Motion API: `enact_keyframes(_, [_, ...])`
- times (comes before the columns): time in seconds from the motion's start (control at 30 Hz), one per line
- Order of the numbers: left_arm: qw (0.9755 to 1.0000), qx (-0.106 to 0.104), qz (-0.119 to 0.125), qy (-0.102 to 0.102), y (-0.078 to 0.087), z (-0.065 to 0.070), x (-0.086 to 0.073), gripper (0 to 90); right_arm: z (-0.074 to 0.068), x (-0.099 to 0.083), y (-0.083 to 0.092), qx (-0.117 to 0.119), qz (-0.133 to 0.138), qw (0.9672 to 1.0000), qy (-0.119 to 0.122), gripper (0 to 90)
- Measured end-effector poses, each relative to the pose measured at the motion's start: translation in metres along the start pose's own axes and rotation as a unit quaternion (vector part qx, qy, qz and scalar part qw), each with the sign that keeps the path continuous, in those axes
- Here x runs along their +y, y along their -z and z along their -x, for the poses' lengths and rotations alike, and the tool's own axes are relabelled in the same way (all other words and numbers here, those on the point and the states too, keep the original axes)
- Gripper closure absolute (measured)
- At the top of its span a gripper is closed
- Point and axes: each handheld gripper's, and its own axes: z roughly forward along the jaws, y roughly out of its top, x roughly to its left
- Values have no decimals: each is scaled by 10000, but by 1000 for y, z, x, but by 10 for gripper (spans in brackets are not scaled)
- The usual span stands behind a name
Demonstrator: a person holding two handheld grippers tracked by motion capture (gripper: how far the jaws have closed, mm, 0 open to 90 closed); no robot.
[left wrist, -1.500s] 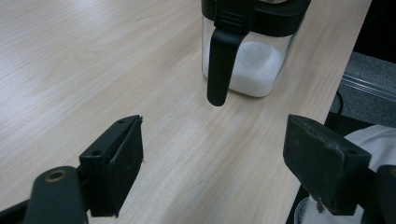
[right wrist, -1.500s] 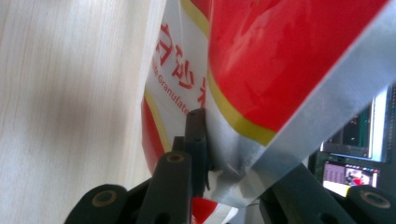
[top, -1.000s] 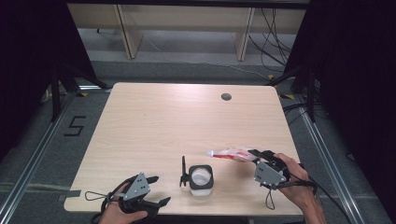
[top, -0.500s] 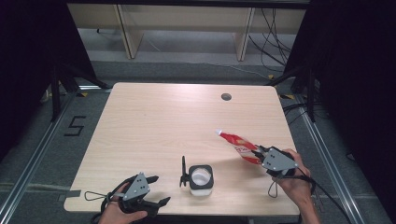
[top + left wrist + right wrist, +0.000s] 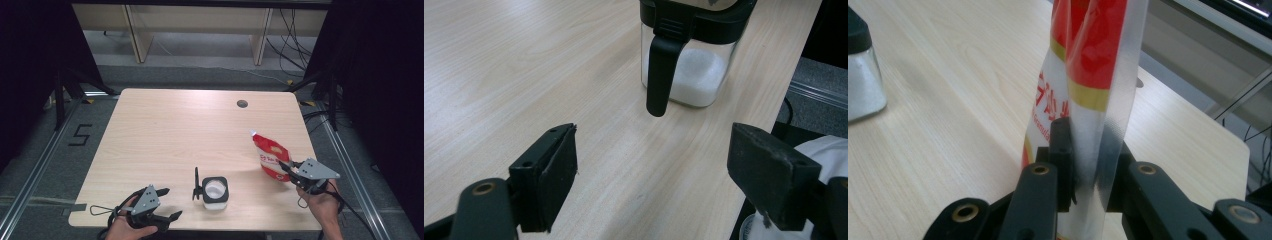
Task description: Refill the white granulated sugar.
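We are pinching the red and white bag [image 5: 269, 157] upright with our right gripper [image 5: 286, 169] at the table's [image 5: 175, 130] right side. Our left gripper [image 5: 169, 203] is resting near-left, fingers spread, beside the jar [image 5: 215, 192].

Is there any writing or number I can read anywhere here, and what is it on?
"5": black tape figure on the grey floor, left of the table.
Red and white pouch, held in the right gripper: white lettering on its red panel in the high view, red characters in the right gripper view; too blurred and cut off to read.
Glass jar: no label.
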Motion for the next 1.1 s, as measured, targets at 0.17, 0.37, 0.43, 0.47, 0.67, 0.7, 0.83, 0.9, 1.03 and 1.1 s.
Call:
enact_keyframes(0.17, [10000,2,46,46,0,1,0,198,3,-11,6,-9,59,9992,-398,804])
enact_keyframes(0.37, [10000,18,81,39,0,0,0,197,6,-21,12,-159,-14,9982,-576,775])
enact_keyframes(0.43, [9999,-42,100,90,0,0,0,196,7,-24,14,-161,-34,9979,-633,755])
enact_keyframes(0.47, [9999,-24,97,66,0,0,0,196,5,-26,16,-163,-5,9970,-754,754])
enact_keyframes(0.67, [10000,26,70,44,1,-1,0,196,1,-28,20,-320,-126,9944,-995,607])
enact_keyframes(0.7, [9999,35,103,27,1,-1,1,196,0,-28,22,-463,-80,9932,-1064,574])
enact_keyframes(0.83, [9999,40,142,87,3,-3,1,196,-6,-28,33,-635,-8,9892,-1318,475])
enact_keyframes(0.9, [9997,6,191,177,4,-3,2,196,-13,-29,36,-720,-43,9864,-1478,434])
enact_keyframes(1.03, [9996,79,240,109,6,-4,4,196,-24,-31,43,-719,-173,9844,-1594,392])
enact_keyframes(1.1, [9993,42,292,235,6,-4,5,197,-28,-32,46,-749,-261,9847,-1548,375])
